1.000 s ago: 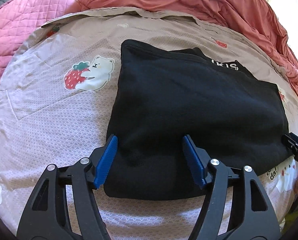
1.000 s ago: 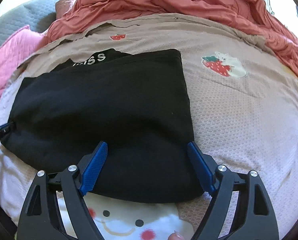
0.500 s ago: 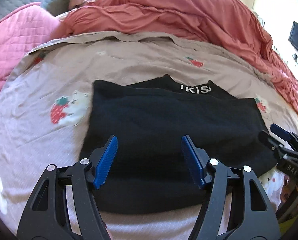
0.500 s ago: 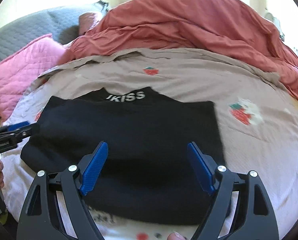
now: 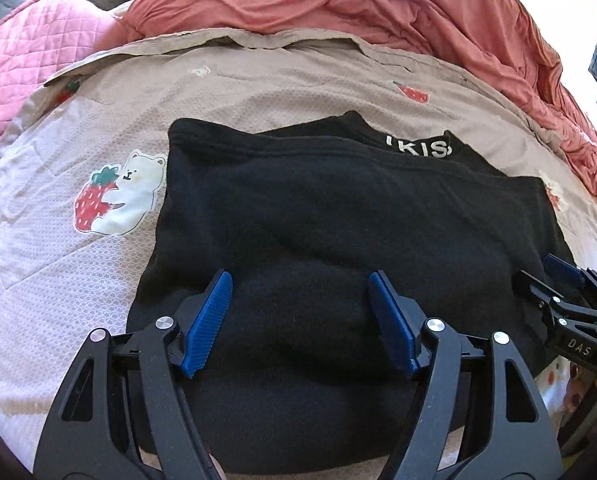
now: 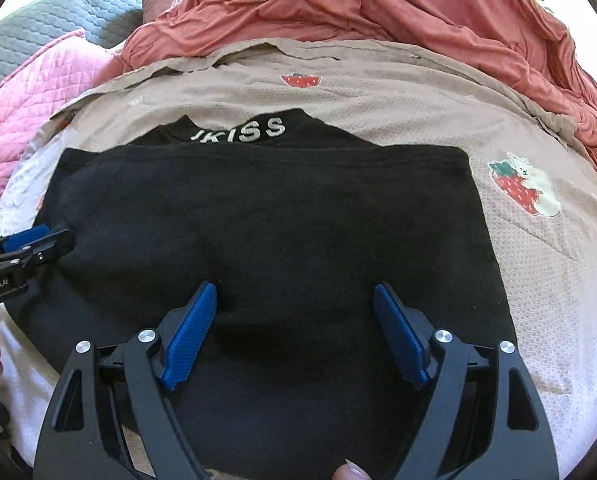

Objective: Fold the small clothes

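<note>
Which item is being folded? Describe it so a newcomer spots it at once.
Start at the beige sheet printed with strawberries and bears, spread in front of the rumpled red quilt. In the middle of it lies the black top, folded into a flat rectangle. It is the only black cloth there, with white letters on its collar.

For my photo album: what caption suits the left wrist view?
Left gripper, jaws opening and empty, over a folded black garment on a strawberry-bear bedsheet.
</note>
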A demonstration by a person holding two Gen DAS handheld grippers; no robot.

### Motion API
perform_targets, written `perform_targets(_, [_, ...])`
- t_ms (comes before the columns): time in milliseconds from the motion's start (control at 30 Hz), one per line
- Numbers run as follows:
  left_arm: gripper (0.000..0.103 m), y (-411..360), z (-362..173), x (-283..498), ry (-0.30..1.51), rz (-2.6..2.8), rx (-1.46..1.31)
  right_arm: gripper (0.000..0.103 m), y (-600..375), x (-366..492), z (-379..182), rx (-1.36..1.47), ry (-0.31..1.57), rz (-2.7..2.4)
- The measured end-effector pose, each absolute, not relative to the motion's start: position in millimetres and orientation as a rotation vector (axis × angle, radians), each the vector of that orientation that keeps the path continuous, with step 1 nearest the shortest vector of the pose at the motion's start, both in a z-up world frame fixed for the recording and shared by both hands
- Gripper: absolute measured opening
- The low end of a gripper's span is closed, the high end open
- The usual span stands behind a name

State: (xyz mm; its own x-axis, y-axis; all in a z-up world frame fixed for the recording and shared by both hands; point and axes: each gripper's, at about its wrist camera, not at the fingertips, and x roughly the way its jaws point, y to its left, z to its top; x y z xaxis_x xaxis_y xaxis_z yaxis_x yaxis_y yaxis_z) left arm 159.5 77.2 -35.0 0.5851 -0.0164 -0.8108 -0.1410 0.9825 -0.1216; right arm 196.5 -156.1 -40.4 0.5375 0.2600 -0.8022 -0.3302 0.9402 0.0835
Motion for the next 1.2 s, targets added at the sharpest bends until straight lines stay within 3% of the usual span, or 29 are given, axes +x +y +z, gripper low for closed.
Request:
perform_targets(133, [0.064,78.9,-28.7,154.1,0.933,0.072,-0.189,0.081,-159.8,188.3,-31.4,-0.043,0.926,0.356])
perform_targets(233, [0.064,80.7,-24.3,150.6,0.93,0.072,-0.2,0.09,-164.6,179.4,-22.6,-0.018,0.906,0.364])
perform_targets(500, [0.076,84.8,-7.8,139.5,0.907,0.063,-0.226,0.091,-181.3,160.5,5.0,0.019,0.831,0.357])
perform_targets(733, [0.092,88.7,7.9,127.9,0.884,0.074,-0.23,0.091,-192.5,150.1,28.9,0.039,0.77,0.353])
perform_targets(867, [0.093,90.9,17.2,121.2,0.865,0.075,-0.23,0.091,-191.0,147.2,36.6,0.029,0.753,0.355])
perform_targets(967, [0.093,92.9,22.2,116.9,0.856,0.083,-0.224,0.098,-188.3,144.1,42.0,0.031,0.73,0.361])
perform_targets(1200, [0.093,99.5,29.0,109.5,0.843,0.105,-0.201,0.099,-173.1,138.7,50.5,0.022,0.71,0.397])
